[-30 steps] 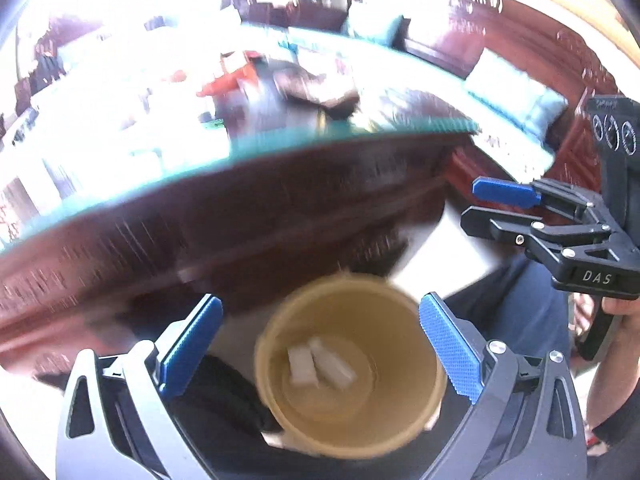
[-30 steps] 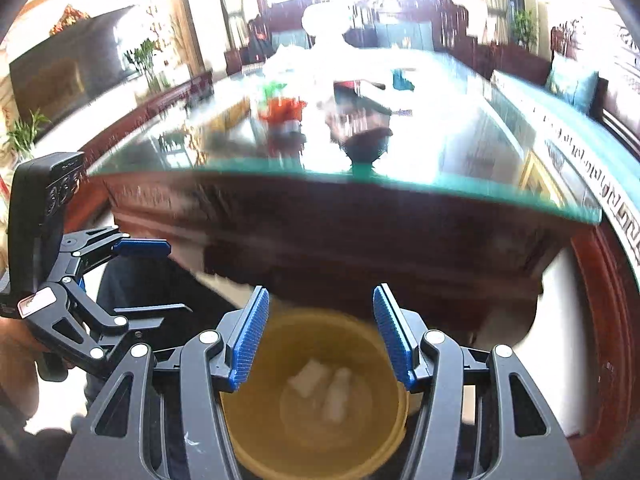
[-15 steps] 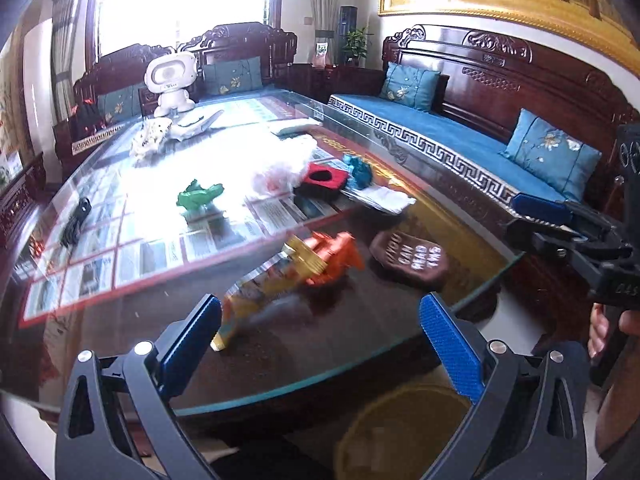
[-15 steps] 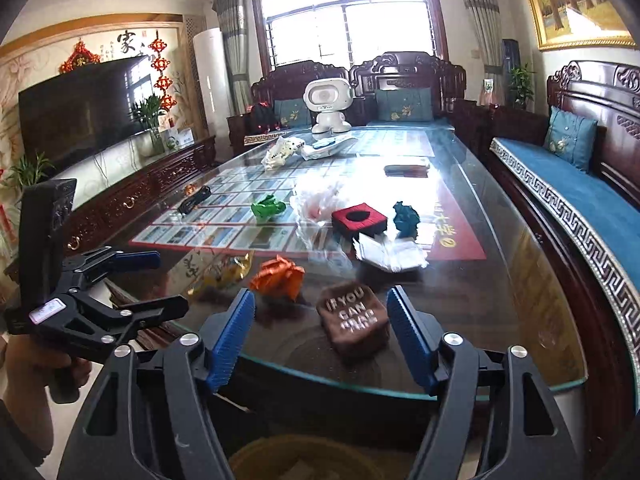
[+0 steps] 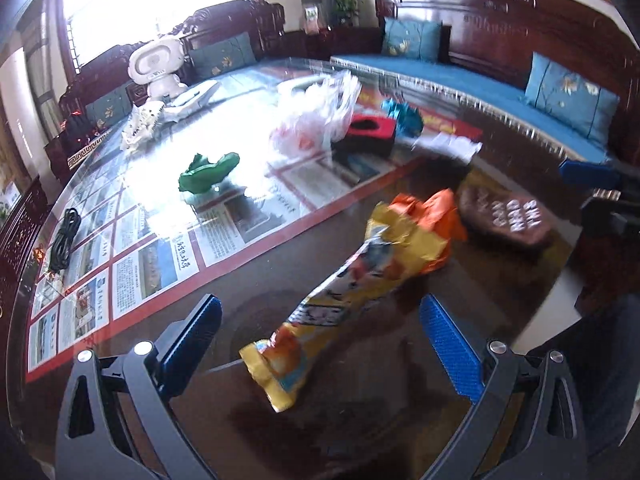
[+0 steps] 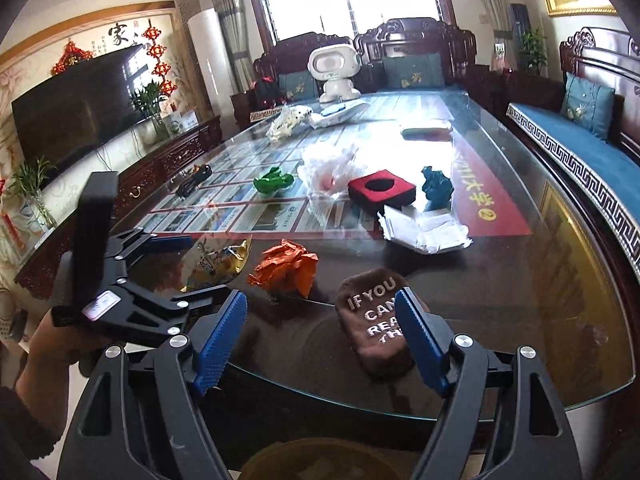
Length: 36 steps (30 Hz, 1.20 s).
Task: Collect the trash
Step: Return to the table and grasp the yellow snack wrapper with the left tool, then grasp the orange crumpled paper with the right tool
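Note:
A yellow snack wrapper [image 5: 344, 300] lies on the glass table between my open left gripper's [image 5: 324, 344] fingers; it also shows in the right wrist view [image 6: 218, 264]. A crumpled orange paper [image 5: 436, 210] [image 6: 288, 266] lies just beyond it. Further off lie a green crumpled wrapper [image 5: 208, 170] [image 6: 274, 179], a clear plastic bag [image 5: 312, 120] [image 6: 328, 168], white paper [image 6: 424, 228] and a teal wad [image 6: 438, 186]. My right gripper [image 6: 320, 332] is open and empty at the table's near edge, next to a brown lettered pad [image 6: 376, 324]. The yellow bin's rim [image 6: 320, 460] shows below.
A red and black box [image 6: 380, 190], a white robot toy [image 6: 334, 72], a black cable [image 5: 62, 236] and a white dinosaur skeleton toy [image 6: 288, 120] stand on the glass table [image 6: 540, 300]. Blue-cushioned wooden sofas [image 6: 580, 152] line the right and far sides. A TV [image 6: 76, 112] stands left.
Both grippers have risen from over the yellow bin to table height. The left gripper has moved forward over the table and now straddles the yellow wrapper.

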Each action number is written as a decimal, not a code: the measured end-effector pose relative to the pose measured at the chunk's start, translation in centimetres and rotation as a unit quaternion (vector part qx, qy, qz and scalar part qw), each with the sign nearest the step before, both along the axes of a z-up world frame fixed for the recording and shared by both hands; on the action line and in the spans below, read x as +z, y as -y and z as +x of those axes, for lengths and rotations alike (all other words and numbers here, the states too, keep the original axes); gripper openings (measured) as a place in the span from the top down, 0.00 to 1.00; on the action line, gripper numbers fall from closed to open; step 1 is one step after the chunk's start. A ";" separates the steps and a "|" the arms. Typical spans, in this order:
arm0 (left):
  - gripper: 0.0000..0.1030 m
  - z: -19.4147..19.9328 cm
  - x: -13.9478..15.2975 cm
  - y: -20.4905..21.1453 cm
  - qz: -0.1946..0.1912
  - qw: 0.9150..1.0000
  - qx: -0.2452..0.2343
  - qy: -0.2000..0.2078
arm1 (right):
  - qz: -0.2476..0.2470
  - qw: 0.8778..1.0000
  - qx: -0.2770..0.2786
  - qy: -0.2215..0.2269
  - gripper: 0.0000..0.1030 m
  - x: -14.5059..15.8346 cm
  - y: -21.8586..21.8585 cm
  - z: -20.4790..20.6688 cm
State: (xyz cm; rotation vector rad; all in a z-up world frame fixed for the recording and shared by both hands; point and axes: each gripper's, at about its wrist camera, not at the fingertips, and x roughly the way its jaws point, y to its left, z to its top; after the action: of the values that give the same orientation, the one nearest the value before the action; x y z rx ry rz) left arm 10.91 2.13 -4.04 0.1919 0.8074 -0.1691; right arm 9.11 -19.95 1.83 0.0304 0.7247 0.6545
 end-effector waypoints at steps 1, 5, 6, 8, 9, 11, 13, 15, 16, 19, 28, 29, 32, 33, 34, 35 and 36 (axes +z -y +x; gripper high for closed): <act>0.04 0.3 -0.2 -0.1 0.000 1.000 -0.001 -0.002 | 0.000 1.000 0.000 -0.002 0.28 -0.1 -0.1 0.2; 0.04 1.8 -0.6 -0.4 -0.005 1.000 -0.010 -0.013 | -0.002 1.000 0.005 -0.011 0.28 -0.6 -0.7 1.0; 0.04 2.2 -0.7 -0.4 -0.004 1.000 -0.012 -0.015 | -0.003 1.000 0.007 -0.013 0.28 -0.8 -0.9 1.1; 0.05 2.6 -0.9 -0.4 -0.009 1.000 -0.018 -0.022 | -0.004 1.000 0.010 -0.016 0.28 -1.0 -1.2 1.3; 0.11 2.7 -1.1 -0.5 -0.016 0.999 -0.022 -0.026 | -0.004 1.000 0.010 -0.018 0.28 -1.0 -1.2 1.5; 0.33 2.8 -1.2 -0.5 -0.027 0.999 -0.027 -0.036 | -0.003 1.000 0.009 -0.021 0.28 -1.2 -1.1 1.6; 0.47 2.8 -1.1 -0.9 -0.041 0.998 -0.017 -0.036 | -0.001 1.000 0.008 -0.024 0.28 -1.3 -0.9 1.7; 0.56 2.7 -1.0 -0.9 -0.032 0.999 -0.010 -0.035 | 0.001 1.000 0.005 -0.027 0.28 -1.4 -0.8 1.8; 0.61 2.7 -1.0 -1.1 -0.036 0.999 -0.008 -0.036 | 0.001 1.000 0.005 -0.028 0.28 -1.4 -0.7 1.7; 0.82 2.6 -0.9 -1.4 -0.042 0.998 0.002 -0.037 | 0.000 1.000 0.006 -0.028 0.29 -1.4 -0.8 1.8; 0.86 1.5 -0.5 -1.3 -0.066 0.997 0.006 -0.042 | 0.003 0.999 0.010 -0.031 0.30 -1.3 -1.1 1.7; 0.86 1.3 -0.3 -1.2 -0.067 0.997 0.006 -0.040 | 0.002 0.999 0.011 -0.032 0.30 -1.3 -1.2 1.8; 0.86 0.8 0.0 -1.2 -0.070 0.997 0.006 -0.035 | -0.002 0.999 0.020 -0.032 0.30 -1.2 -2.1 2.0; 0.86 0.7 0.1 -1.3 -0.070 0.997 0.006 -0.034 | -0.002 0.999 0.025 -0.030 0.30 -1.2 -2.5 2.0; 0.86 0.6 0.2 -1.4 -0.071 0.997 0.008 -0.032 | -0.003 0.999 0.029 -0.028 0.30 -1.1 -3.0 2.0; 0.86 0.5 0.4 -1.5 -0.072 0.997 0.009 -0.031 | -0.003 0.999 0.032 -0.027 0.30 -1.0 -3.3 2.1; 0.86 0.4 0.5 -1.8 -0.074 0.997 0.011 -0.029 | -0.002 0.999 0.036 -0.025 0.30 -0.9 -3.8 2.2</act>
State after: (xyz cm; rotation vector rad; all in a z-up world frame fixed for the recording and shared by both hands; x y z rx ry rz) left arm 11.34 3.90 -3.53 0.0386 0.8513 -0.2138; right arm 11.26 -16.19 0.95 0.0172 0.7791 0.7232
